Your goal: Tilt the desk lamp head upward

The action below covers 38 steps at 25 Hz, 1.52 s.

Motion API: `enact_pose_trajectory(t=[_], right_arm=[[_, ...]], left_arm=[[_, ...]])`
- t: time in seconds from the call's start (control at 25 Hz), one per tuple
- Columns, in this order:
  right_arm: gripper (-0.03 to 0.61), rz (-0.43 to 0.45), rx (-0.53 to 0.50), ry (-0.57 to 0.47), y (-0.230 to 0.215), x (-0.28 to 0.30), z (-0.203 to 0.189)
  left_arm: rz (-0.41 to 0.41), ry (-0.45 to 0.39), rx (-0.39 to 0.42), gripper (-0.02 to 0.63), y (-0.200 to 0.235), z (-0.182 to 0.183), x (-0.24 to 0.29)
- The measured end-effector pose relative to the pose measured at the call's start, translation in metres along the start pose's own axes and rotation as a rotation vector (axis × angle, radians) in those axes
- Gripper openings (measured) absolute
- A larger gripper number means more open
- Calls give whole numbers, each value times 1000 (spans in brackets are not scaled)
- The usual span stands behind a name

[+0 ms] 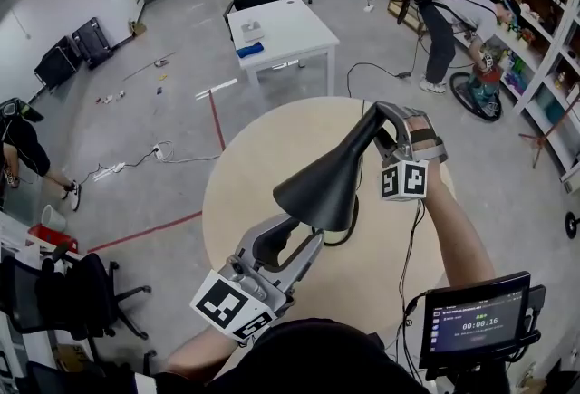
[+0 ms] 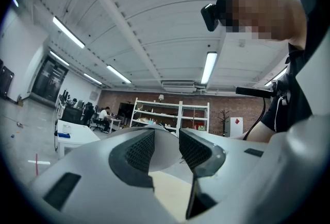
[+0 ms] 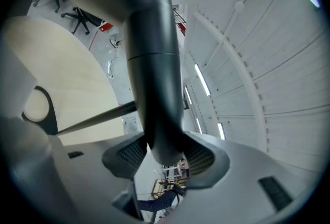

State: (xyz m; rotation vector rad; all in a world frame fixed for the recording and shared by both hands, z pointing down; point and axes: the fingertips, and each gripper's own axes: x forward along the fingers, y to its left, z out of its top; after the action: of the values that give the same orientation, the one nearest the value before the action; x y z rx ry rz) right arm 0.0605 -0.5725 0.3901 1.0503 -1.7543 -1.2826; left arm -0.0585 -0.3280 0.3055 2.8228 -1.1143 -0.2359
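Note:
The black cone-shaped lamp head [image 1: 326,184] hangs over the round beige table [image 1: 263,157], its wide mouth facing down and to the left. My right gripper [image 1: 379,125] is shut on the head's narrow neck [image 3: 154,73], with both pads pressed on the black tube. The lamp's thin rod [image 3: 93,119] runs down to a ring base [image 3: 38,107] on the table. My left gripper [image 1: 281,234] sits low under the shade and points upward. It is open [image 2: 166,148], and only table and room show in the gap.
A screen with a timer [image 1: 476,320] is mounted at lower right. A white desk [image 1: 281,30] stands beyond the table. A person [image 1: 462,16] bends by the shelves at right. Black office chairs [image 1: 72,293] stand at lower left, and cables lie on the floor [image 1: 136,166].

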Motion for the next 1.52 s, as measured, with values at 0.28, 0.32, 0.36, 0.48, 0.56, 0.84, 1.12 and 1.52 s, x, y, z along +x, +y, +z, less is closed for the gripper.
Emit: enact_pose_trajectory(t=[0.28,0.32,0.36,0.48,0.56,0.84,1.12,1.52], right_arm=[[224,24,94,8,7,2,-3],[224,27,112,8,8,2,-3],[224,30,130,8,9,2,-4],[224,38,168,11,11,3,-5],[224,45,182,13,12,4,-6],[224,64,240,10,13,5,-6],[224,83,310,6,17,7,-6],[224,21,75,46,20,5,-15]], left_arm=[[-14,-35,15,155,4,20,10],[-19,-40,21,155,4,23,12],[-24,-45,26,155,3,26,14],[-37,-58,29,155,3,34,20],[-40,-63,24,155,4,38,22],[-45,-68,18,155,5,51,33],[-53,-89,19,155,5,64,44],[-57,-96,14,155,0,65,43]])
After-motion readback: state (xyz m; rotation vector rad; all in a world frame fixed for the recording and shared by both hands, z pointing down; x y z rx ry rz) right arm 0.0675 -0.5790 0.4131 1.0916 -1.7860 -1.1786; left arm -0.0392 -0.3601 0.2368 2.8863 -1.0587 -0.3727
